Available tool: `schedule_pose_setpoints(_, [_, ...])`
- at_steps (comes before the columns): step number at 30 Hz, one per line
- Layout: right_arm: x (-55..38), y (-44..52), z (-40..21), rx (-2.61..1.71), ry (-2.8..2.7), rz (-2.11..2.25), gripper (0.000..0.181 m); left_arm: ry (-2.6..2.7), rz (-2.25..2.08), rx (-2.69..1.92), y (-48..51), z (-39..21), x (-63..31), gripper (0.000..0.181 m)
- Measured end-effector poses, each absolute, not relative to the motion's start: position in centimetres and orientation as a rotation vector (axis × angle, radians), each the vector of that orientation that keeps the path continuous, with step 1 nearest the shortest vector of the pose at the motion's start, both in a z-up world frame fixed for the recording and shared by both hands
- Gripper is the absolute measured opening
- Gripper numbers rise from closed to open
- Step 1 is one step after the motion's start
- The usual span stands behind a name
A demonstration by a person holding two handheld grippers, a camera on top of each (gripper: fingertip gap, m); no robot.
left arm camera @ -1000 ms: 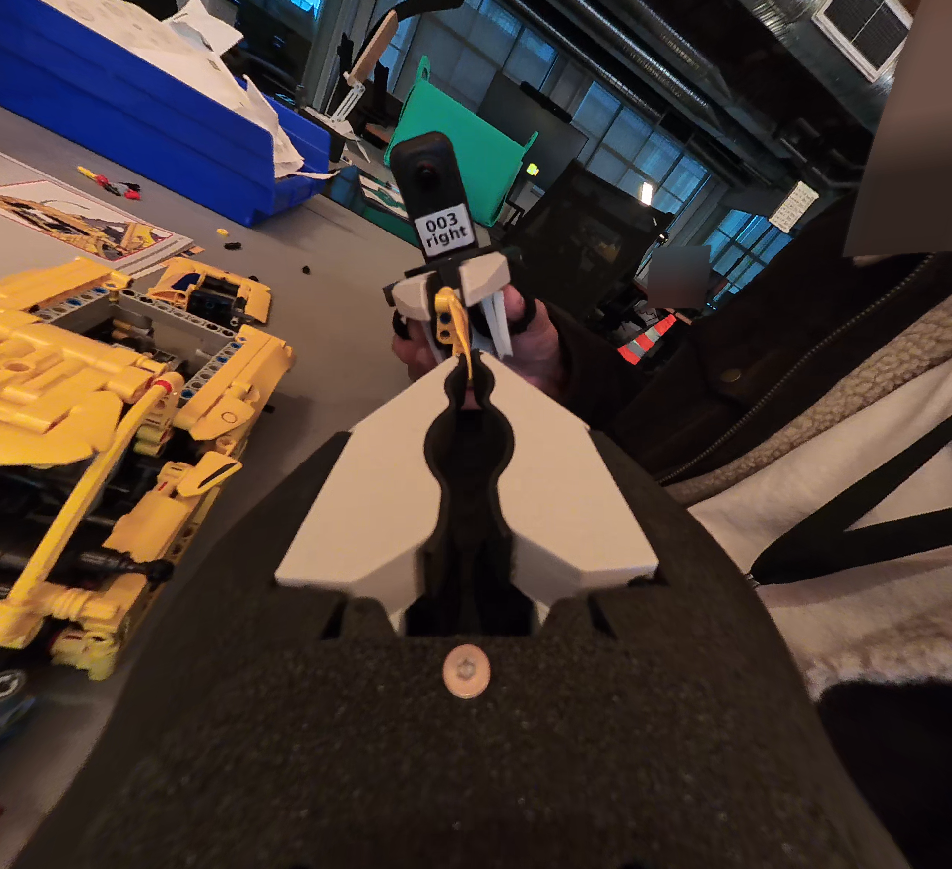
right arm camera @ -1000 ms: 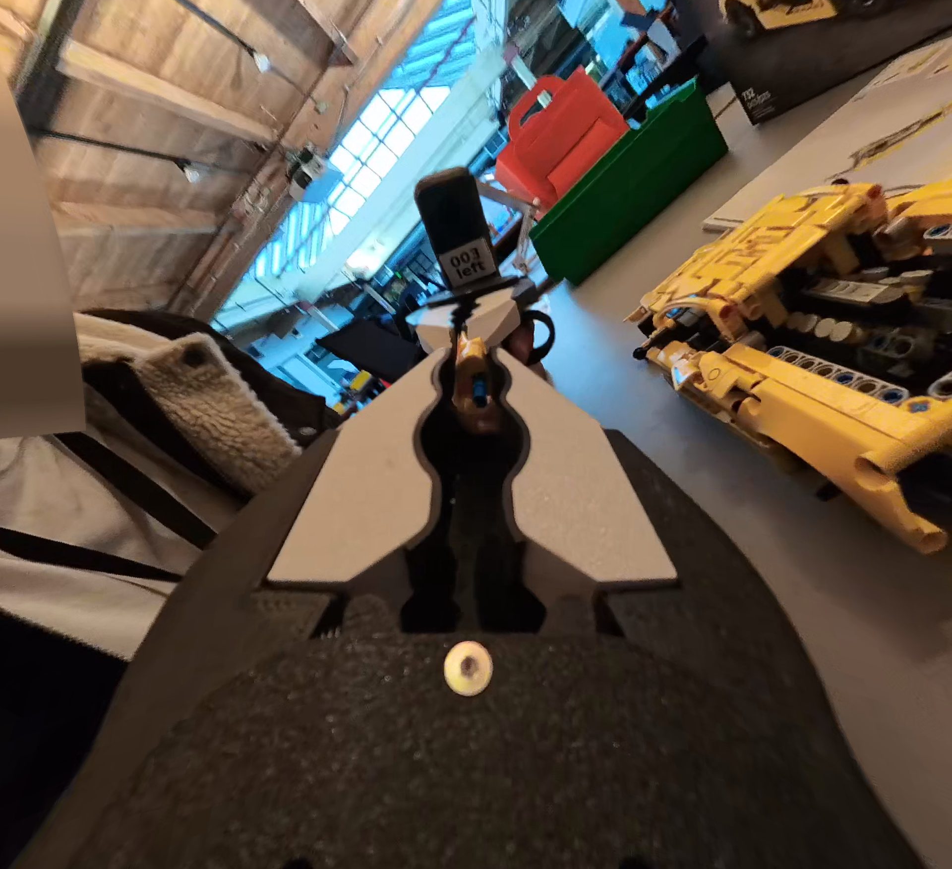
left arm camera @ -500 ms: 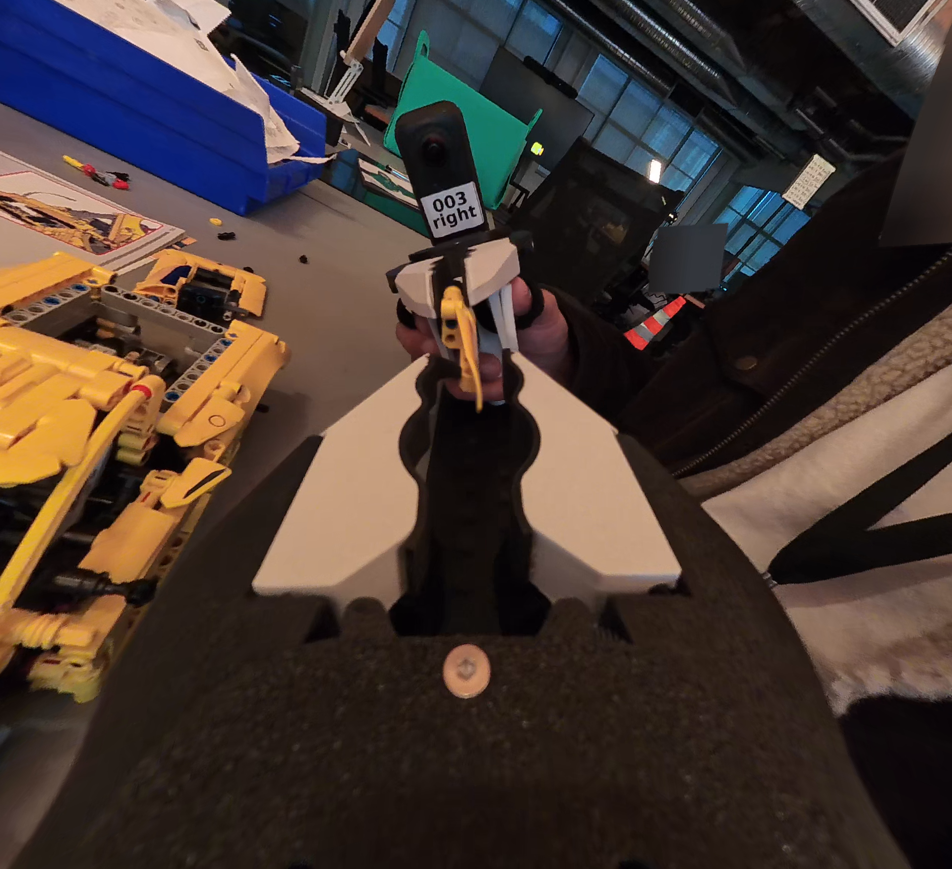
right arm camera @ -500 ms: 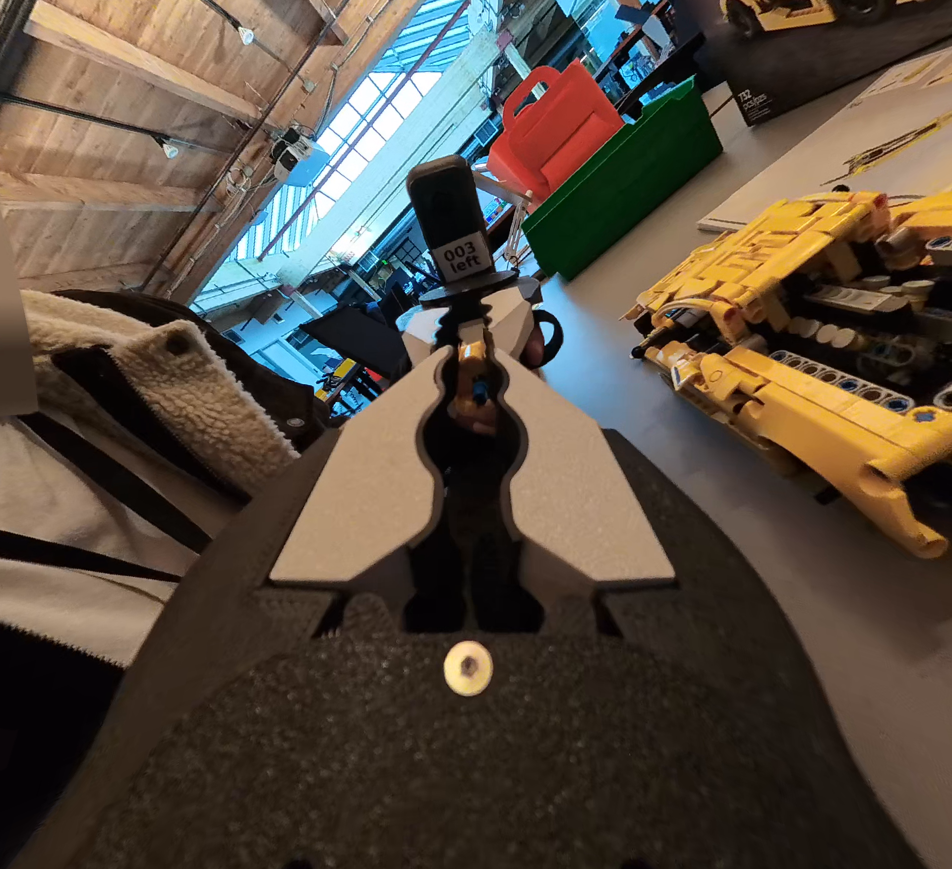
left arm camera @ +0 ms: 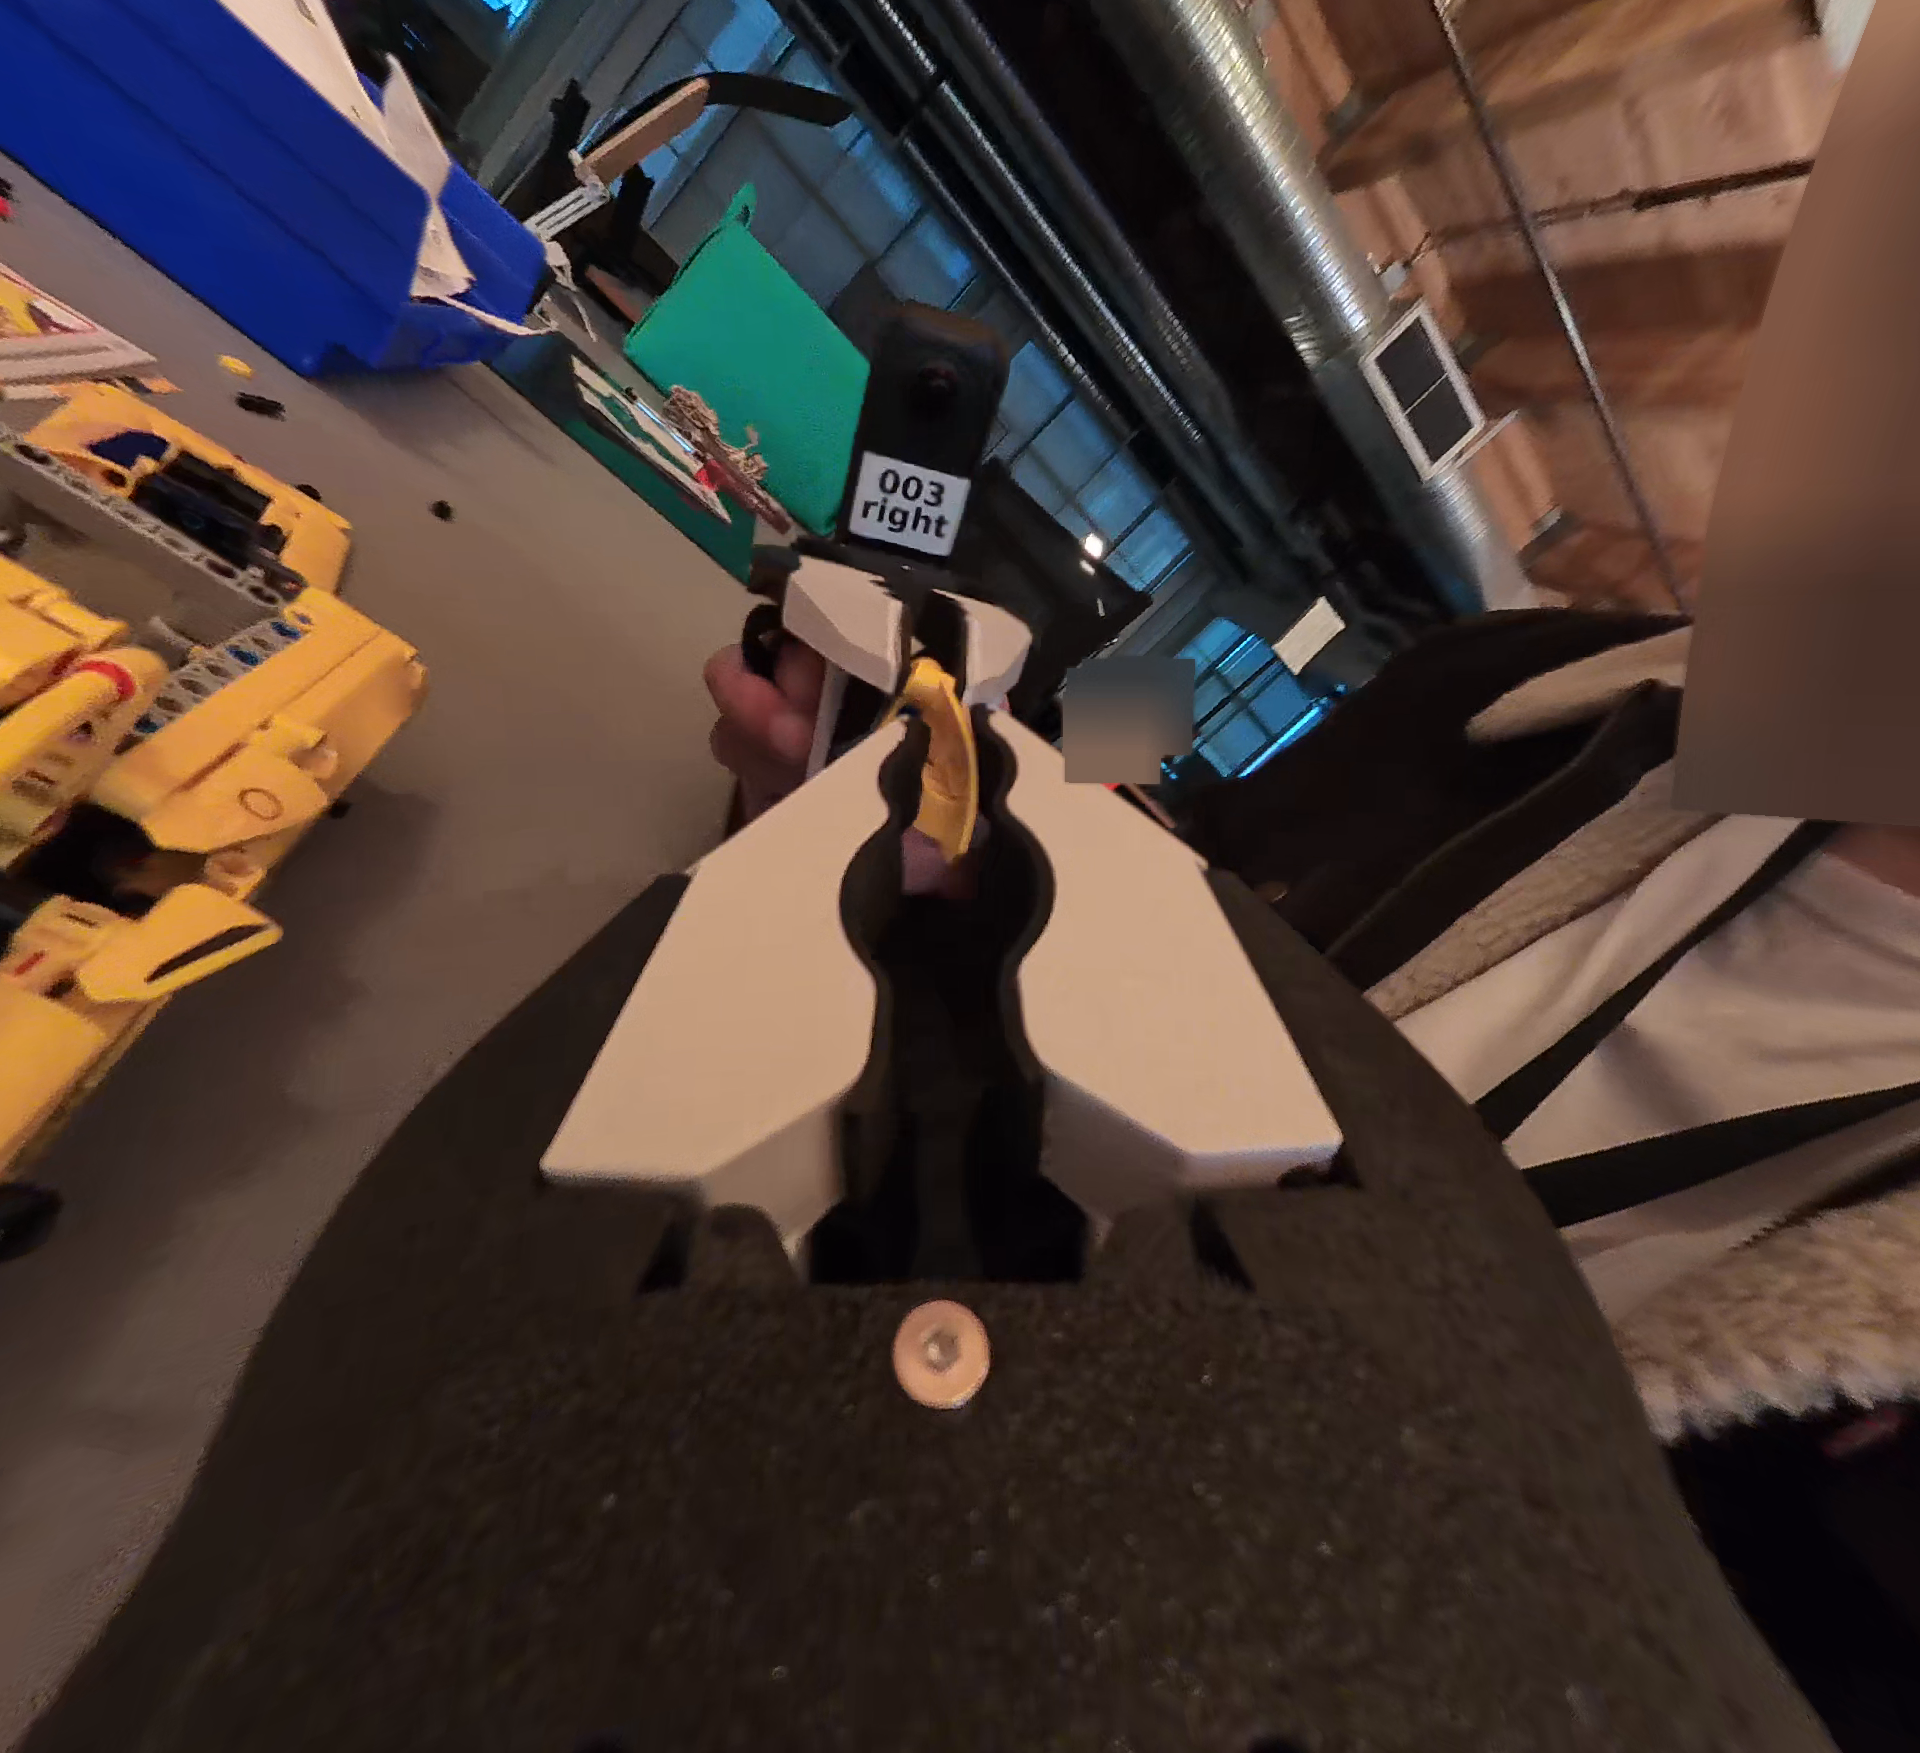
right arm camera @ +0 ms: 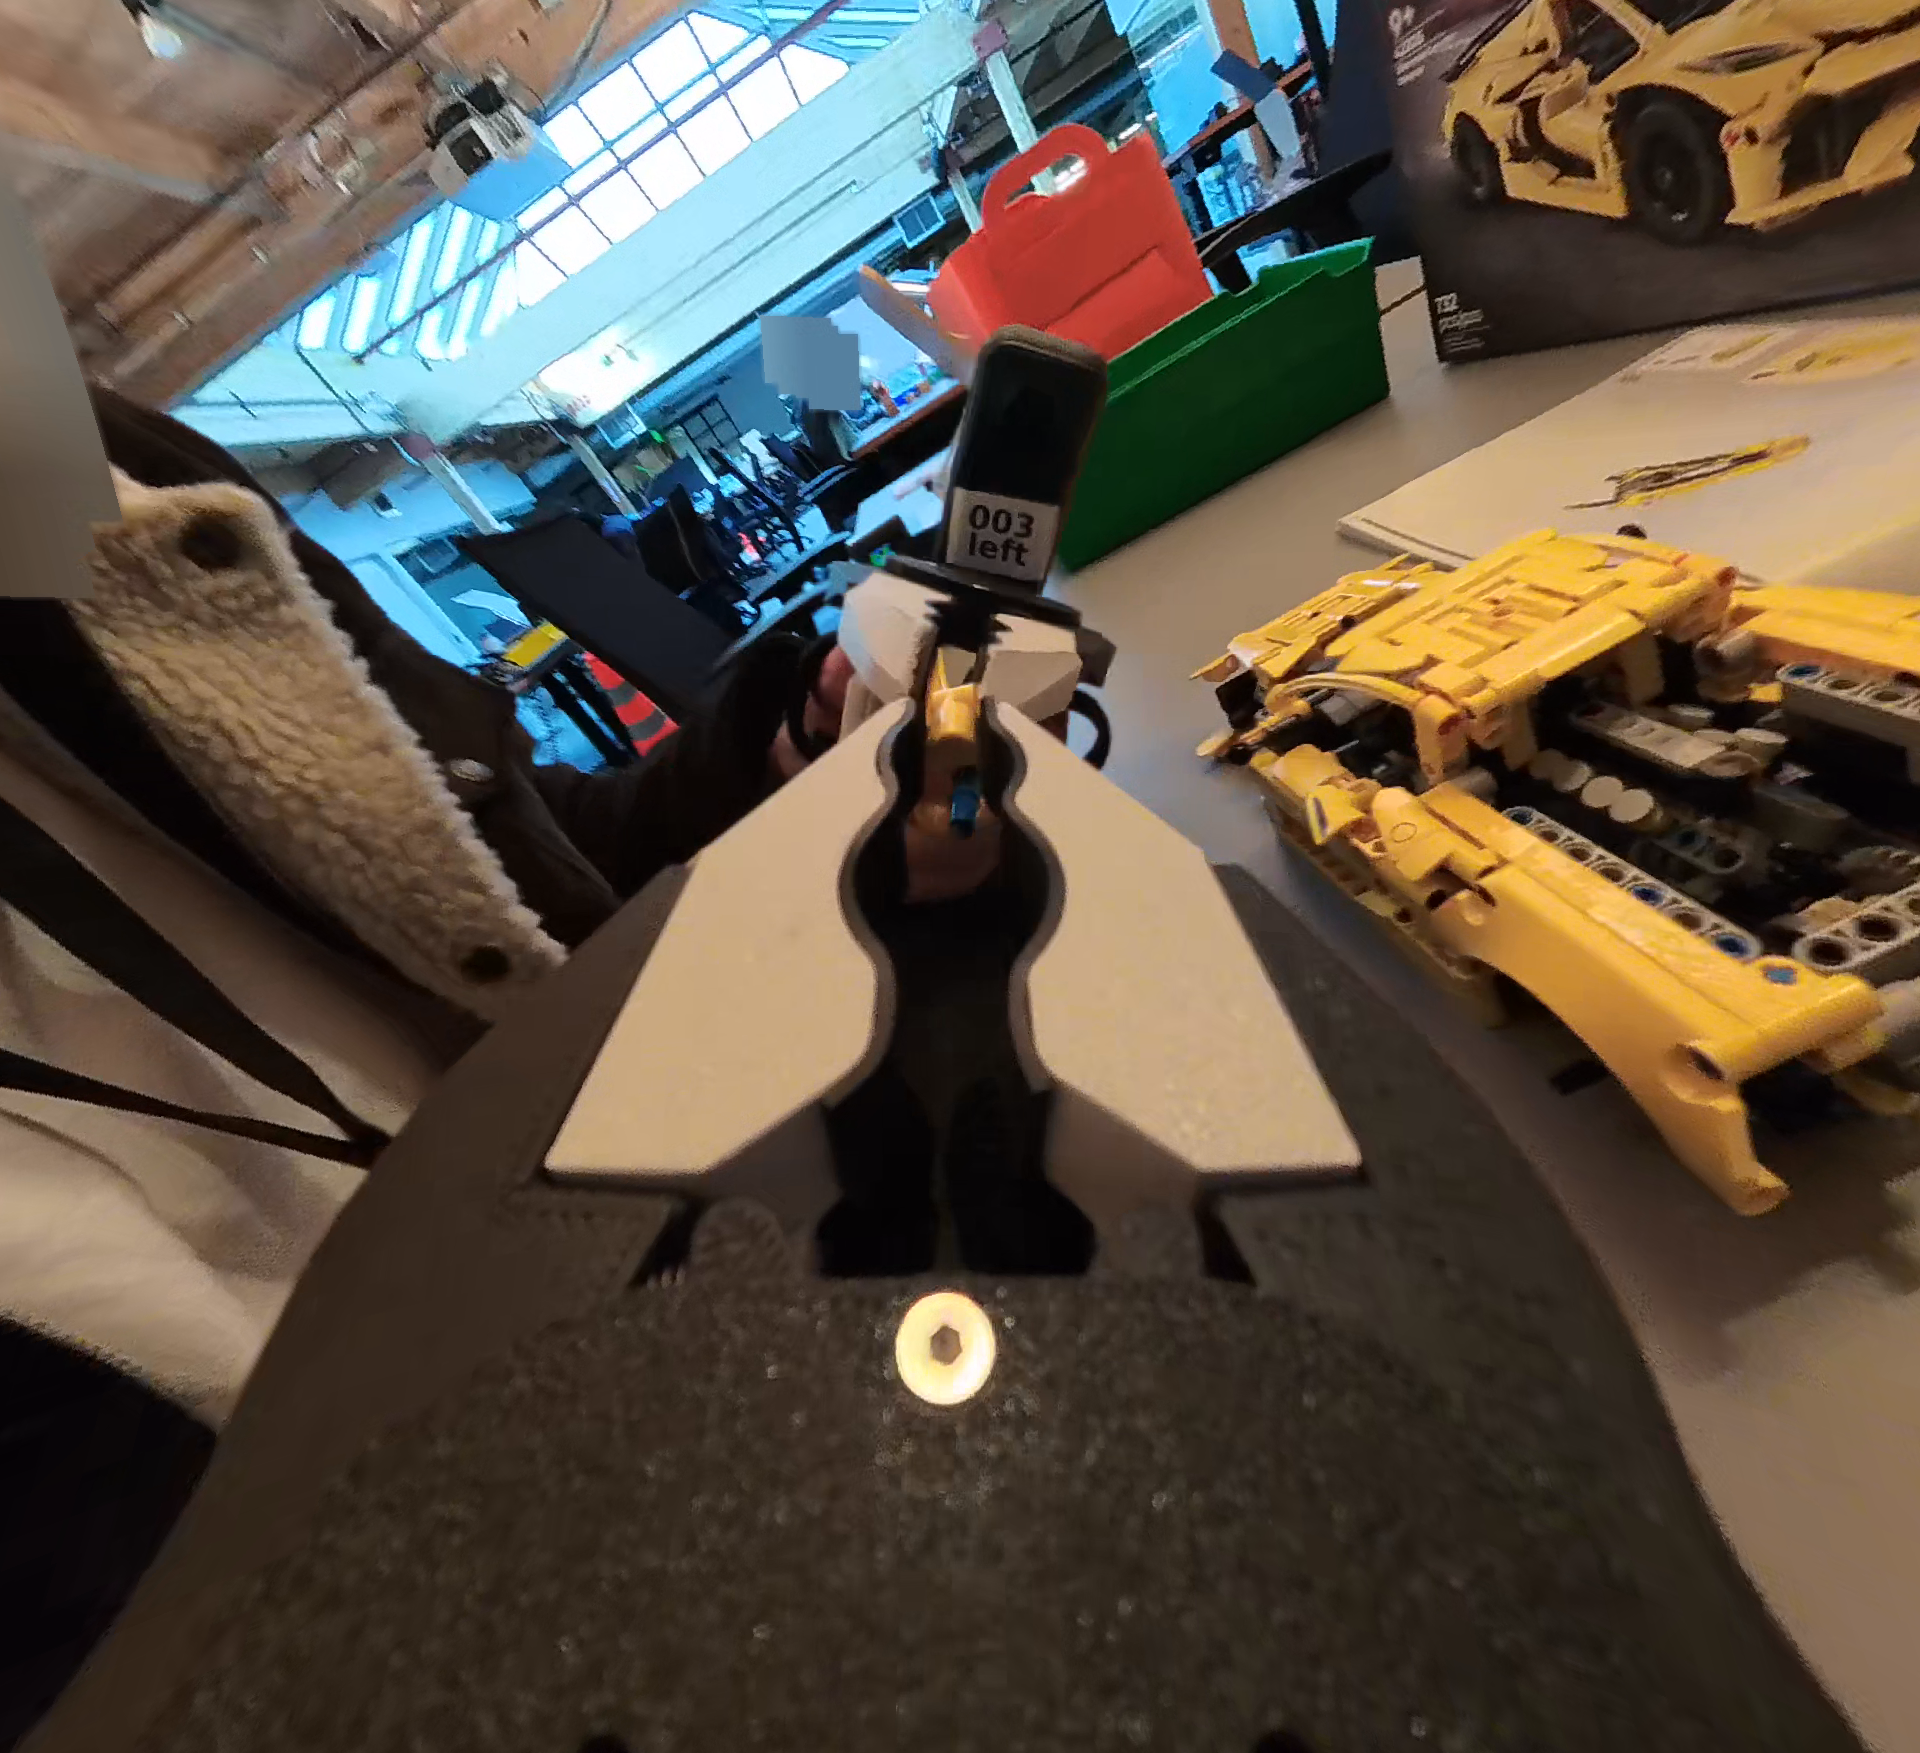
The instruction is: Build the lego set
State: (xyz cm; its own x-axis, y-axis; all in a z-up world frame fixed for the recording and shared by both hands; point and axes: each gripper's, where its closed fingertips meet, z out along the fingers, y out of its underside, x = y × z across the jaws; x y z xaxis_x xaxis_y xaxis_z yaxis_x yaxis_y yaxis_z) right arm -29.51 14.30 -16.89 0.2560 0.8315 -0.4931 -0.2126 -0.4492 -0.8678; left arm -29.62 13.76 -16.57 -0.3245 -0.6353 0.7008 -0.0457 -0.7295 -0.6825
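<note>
Left wrist view: blue bin (left arm camera: 239, 176) far left, left gripper (left arm camera: 940, 768) closed on the yellow lego piece (left arm camera: 951, 789) mid-air. Right wrist view: right gripper (right arm camera: 951, 747) pinches the same piece, whose blue pin (right arm camera: 964, 804) shows only here; yellow lego car (right arm camera: 1558, 820), set box (right arm camera: 1662, 72) right.

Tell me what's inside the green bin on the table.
From the right wrist view only the green bin's outer wall and rim show; its inside is hidden by that wall. A red carrier rises behind it; whether it sits inside is unclear.
</note>
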Motion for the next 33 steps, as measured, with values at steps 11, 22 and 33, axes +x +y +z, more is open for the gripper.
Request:
schedule_pose_setpoints(11, [-29.6,15.0,-17.8,-1.612,-0.669,1.116,0.009,0.746,-2.155,-1.560,15.3,-16.7,-30.0,0.006])
schedule_pose_setpoints(22, [-29.0,15.4,-18.0,-1.638,-0.599,1.186,0.008,1.043,-1.674,-1.581,14.5,-18.6,-28.9,0.029])
schedule_pose_setpoints(33, [-29.5,15.1,-18.4,-1.655,-0.663,1.118,0.008,1.011,-1.842,-1.644,14.3,-19.1,-29.2,0.014])
